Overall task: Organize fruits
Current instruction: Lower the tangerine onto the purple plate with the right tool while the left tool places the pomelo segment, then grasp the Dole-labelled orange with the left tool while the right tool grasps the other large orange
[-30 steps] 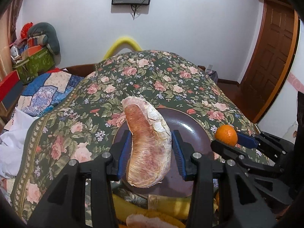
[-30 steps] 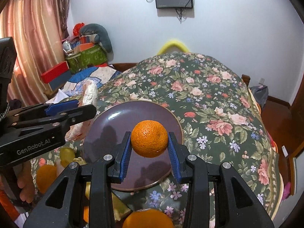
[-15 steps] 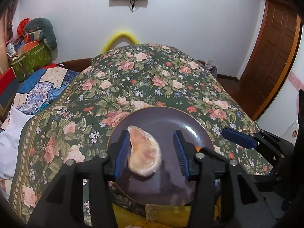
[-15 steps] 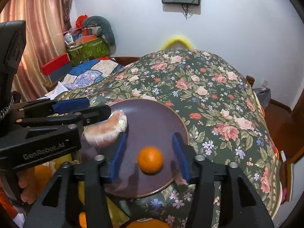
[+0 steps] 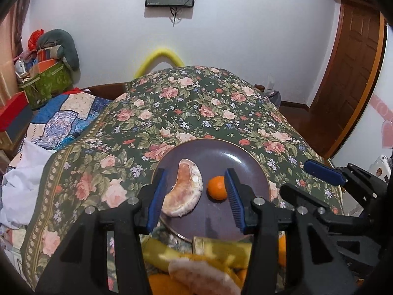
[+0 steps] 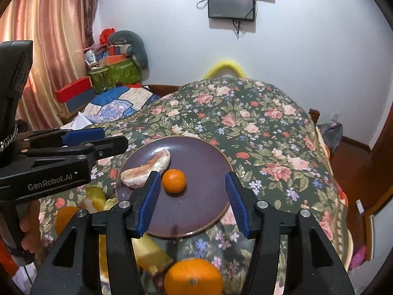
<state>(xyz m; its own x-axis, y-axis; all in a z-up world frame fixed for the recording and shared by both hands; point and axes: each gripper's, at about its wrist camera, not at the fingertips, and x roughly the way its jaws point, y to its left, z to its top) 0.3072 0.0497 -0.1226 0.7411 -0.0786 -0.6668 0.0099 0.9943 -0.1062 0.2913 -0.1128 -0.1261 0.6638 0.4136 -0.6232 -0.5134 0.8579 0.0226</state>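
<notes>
A dark purple plate (image 5: 235, 157) (image 6: 206, 157) lies on the floral bedcover. On it rest a peeled pomelo wedge (image 5: 183, 191) (image 6: 147, 169) and a small orange (image 5: 216, 187) (image 6: 173, 180), side by side. My left gripper (image 5: 195, 200) is open and empty, raised above the plate's near side. My right gripper (image 6: 192, 202) is open and empty, above the plate's near right part. Each gripper shows at the edge of the other's view.
Loose fruit lies near me below the grippers: another orange (image 6: 192, 276), yellow pieces (image 6: 149, 253) (image 5: 221, 248), another pomelo wedge (image 5: 203, 276) and an orange (image 6: 65, 217) at left. The floral bedcover (image 5: 196, 113) stretches ahead. Boxes and cloth (image 5: 39, 83) are stacked left.
Both grippers opened and drew back. The pomelo wedge left my left gripper and the orange left my right gripper; both now lie on the plate.
</notes>
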